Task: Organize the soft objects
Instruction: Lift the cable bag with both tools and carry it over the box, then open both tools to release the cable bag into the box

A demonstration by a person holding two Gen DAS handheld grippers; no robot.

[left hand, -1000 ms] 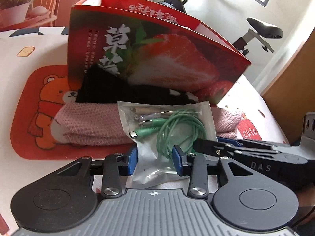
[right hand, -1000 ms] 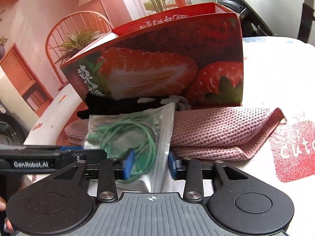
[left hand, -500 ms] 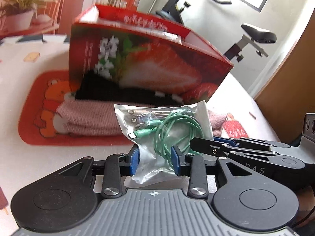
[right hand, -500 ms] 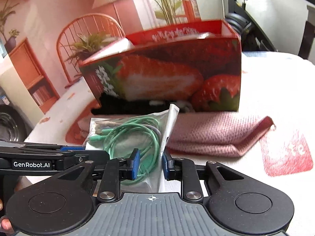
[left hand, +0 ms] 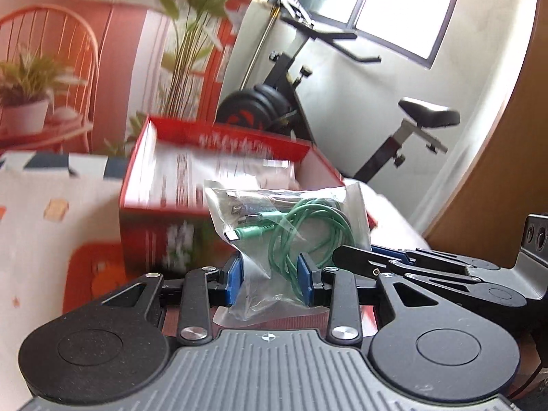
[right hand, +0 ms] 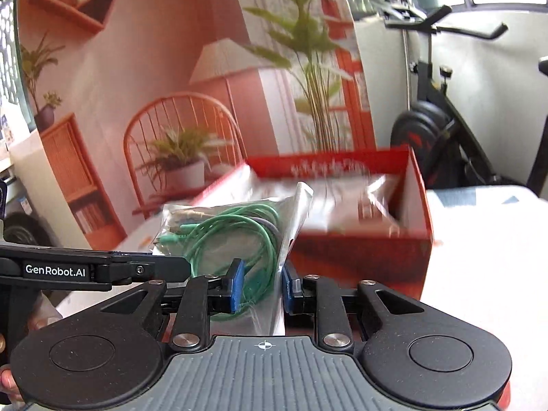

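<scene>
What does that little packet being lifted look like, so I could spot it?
Find the open red strawberry box. In front of it, held up between both grippers, is a clear plastic bag containing a coiled green cable. Nothing else nearby is see-through.

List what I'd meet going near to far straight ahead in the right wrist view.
Right gripper → clear bag of green cables → red strawberry box → printed room backdrop.

A bright window (left hand: 407, 7) sits at one o'clock above a black exercise bike (left hand: 308, 102). At ten o'clock hangs a pink-orange backdrop (right hand: 144, 68) picturing a chair, lamp and plants.
</scene>
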